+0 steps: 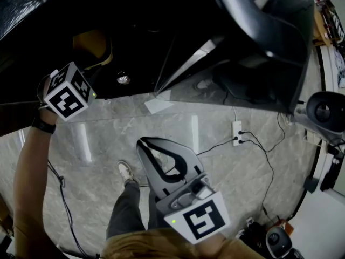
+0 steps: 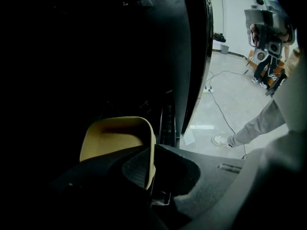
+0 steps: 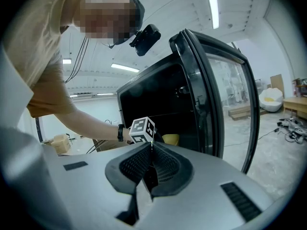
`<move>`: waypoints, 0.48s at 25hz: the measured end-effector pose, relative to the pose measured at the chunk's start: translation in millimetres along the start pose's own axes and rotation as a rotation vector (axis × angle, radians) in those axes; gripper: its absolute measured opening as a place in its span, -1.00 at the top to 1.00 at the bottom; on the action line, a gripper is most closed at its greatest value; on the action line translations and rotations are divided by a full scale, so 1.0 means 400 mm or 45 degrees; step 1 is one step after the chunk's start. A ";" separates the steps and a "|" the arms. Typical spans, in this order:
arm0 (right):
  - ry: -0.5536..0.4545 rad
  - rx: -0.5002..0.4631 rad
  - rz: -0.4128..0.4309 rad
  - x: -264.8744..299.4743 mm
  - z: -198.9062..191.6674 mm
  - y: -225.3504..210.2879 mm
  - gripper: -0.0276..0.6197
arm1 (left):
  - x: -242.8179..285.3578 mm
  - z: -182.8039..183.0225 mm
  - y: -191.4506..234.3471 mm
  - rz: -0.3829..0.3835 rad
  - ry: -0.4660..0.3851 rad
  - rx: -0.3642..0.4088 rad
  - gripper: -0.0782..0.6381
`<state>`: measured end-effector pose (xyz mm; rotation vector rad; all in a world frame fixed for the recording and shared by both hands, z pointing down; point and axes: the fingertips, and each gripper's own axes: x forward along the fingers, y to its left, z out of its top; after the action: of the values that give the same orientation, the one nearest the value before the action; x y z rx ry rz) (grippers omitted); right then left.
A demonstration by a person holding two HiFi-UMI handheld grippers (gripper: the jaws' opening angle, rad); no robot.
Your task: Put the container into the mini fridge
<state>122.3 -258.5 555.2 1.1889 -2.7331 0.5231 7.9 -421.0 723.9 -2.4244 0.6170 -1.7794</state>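
Gripping the wall of the yellow container [image 2: 115, 138] inside the mini fridge [image 3: 144, 97], left tongs [image 2: 149, 169]; right tongs [image 3: 152, 150] clenched, empty.

Grey marbled floor [image 1: 108, 139]: fridge [image 1: 135, 15] across top, power strip [image 1: 237, 133] right of centre, cables [image 1: 259, 150], shoe [image 1: 126, 171] lower middle.

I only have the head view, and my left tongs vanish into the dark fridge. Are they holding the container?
Observer: Yes. In the left gripper view the left tongs are shut on the yellow container, on its side wall.
Operator: And the right tongs?
Observer: The right gripper view shows the right tongs closed together, with nothing between them.
Operator: Is the container inside yet?
Observer: From the right gripper view, it sits within the dark opening of the mini fridge, past the open door.
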 end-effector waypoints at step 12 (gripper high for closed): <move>-0.007 0.006 0.000 -0.026 0.017 -0.012 0.90 | -0.018 0.019 0.004 0.024 -0.010 -0.017 0.61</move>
<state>133.3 -256.6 547.8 1.1936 -2.7382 0.5271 12.9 -421.1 714.3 -2.4245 0.6509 -1.7636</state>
